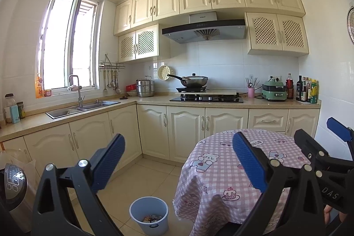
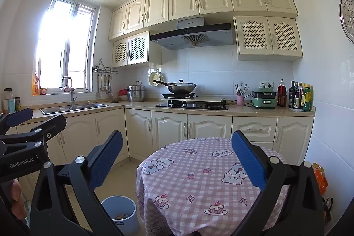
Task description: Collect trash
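Observation:
A light blue bin (image 1: 148,211) stands on the tiled floor just left of the round table (image 1: 221,171), which wears a pink checked cloth. Colourful wrappers (image 1: 152,218) lie at the bin's bottom. My left gripper (image 1: 177,160) is open and held high, aimed between bin and table, nothing between its blue pads. My right gripper (image 2: 177,160) is open too, over the near side of the table (image 2: 199,171), with the bin (image 2: 119,209) low on its left. Each gripper shows at the other view's edge: right gripper (image 1: 320,136), left gripper (image 2: 33,119).
An L-shaped counter (image 1: 143,101) runs along the far walls with a sink (image 1: 84,106), a hob and wok (image 1: 194,81) and bottles (image 1: 307,90). An appliance (image 1: 13,183) and white bag (image 1: 17,158) sit at the left. An orange bag (image 2: 319,176) leans against the right wall.

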Motion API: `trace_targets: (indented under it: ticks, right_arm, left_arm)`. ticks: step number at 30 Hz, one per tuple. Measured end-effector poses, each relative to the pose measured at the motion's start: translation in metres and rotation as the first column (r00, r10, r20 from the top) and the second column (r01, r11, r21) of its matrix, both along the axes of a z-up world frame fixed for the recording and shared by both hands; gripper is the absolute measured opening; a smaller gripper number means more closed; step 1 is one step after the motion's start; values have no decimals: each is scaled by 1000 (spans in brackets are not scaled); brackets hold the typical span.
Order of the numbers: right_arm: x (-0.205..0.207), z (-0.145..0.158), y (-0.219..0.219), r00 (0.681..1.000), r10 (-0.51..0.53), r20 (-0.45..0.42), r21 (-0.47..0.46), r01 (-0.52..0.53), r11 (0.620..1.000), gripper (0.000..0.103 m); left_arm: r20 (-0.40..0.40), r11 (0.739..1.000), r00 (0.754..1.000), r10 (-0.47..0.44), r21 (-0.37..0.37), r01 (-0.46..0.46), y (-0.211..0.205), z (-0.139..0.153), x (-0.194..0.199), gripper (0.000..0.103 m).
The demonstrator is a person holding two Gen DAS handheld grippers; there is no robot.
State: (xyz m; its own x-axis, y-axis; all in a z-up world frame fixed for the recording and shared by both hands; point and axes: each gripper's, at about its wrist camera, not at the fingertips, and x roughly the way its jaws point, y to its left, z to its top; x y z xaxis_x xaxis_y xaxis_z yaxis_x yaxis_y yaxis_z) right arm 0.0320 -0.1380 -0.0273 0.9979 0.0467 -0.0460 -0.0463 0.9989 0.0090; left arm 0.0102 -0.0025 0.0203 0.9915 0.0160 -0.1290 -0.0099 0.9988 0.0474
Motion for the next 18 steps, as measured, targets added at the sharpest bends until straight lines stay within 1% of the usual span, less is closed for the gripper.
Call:
trace_targets:
  ticks: [10,18]
  right_arm:
    - [0,1,-1,1000,3,-4,6,-3,1000,95]
    - [0,0,-1,1000,1,-5,8,-1,1000,95]
  left_arm:
    - [0,1000,1000,-3,-2,3,0,-1,1,96]
    - [-8,1000,1000,-2,-1,2,-1,-7,2,96]
